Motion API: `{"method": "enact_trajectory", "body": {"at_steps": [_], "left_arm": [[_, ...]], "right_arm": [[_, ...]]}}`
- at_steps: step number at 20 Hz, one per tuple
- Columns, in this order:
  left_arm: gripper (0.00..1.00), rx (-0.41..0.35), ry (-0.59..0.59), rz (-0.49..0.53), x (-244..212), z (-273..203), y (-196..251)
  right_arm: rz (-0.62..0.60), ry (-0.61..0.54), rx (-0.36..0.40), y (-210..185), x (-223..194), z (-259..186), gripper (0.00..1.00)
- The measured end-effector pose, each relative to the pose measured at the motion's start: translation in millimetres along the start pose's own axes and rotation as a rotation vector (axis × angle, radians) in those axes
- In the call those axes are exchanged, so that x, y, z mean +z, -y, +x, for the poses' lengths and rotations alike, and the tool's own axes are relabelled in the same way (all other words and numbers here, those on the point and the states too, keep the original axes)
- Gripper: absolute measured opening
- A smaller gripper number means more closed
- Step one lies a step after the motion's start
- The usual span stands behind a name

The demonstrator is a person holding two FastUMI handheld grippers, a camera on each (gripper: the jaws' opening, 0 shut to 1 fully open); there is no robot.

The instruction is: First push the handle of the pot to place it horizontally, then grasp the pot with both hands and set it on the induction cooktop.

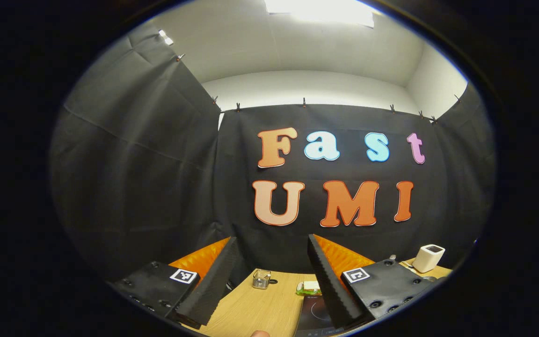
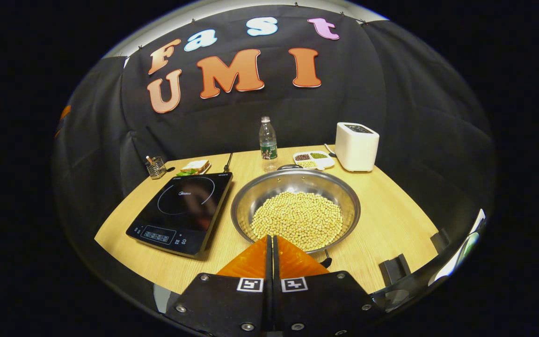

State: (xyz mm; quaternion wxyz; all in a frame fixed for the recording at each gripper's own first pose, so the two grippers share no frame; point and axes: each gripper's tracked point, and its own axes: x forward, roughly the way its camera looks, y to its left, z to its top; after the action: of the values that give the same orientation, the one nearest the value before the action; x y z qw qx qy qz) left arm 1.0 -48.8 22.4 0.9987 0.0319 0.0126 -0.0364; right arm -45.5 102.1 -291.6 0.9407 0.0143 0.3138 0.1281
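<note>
In the right gripper view a steel pot (image 2: pixel 293 181) full of pale beans (image 2: pixel 300 217) stands mid-table. One small handle (image 2: pixel 289 166) shows at its far rim; a dark part (image 2: pixel 326 258) pokes out at the near rim beside my fingers. The black induction cooktop (image 2: pixel 183 210) lies flat just left of the pot. My right gripper (image 2: pixel 271 239) is shut with nothing between its fingers, its tips at the pot's near rim. My left gripper (image 1: pixel 272 239) is open, held high and tilted toward the wall, above the cooktop's (image 1: pixel 314 313) corner.
At the back of the wooden table (image 2: pixel 386 224) stand a water bottle (image 2: pixel 268 140), a white appliance (image 2: pixel 356 146), a divided dish of grains (image 2: pixel 314 160), a plate with a sandwich (image 2: pixel 194 166) and a small wire holder (image 2: pixel 156 167).
</note>
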Motion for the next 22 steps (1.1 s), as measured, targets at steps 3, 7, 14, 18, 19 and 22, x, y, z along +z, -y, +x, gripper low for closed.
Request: {"method": "enact_trajectory", "body": {"at_steps": [3,7,14,18,19,22], "left_arm": [[0.98,-0.012,0.010,0.003,4,-2,6],[0.97,-0.034,-0.003,-0.012,1,-3,13],[0.98,-0.020,0.002,0.000,4,-1,13],[0.97,-0.030,0.000,-0.007,3,0,17],[0.96,-0.031,-0.001,-0.007,4,1,19],[0.96,-0.030,-0.004,-0.003,3,0,18]], "right_arm": [[0.012,-0.040,0.006,-3,-19,9,0.00],[0.010,-0.071,0.003,-6,-34,25,0.00],[-0.006,-0.119,0.002,-6,-53,35,0.00],[0.015,-0.144,0.013,-3,-59,38,0.00],[0.017,-0.147,0.018,-4,-60,38,0.00],[0.019,-0.148,0.024,-3,-59,37,0.00]]}}
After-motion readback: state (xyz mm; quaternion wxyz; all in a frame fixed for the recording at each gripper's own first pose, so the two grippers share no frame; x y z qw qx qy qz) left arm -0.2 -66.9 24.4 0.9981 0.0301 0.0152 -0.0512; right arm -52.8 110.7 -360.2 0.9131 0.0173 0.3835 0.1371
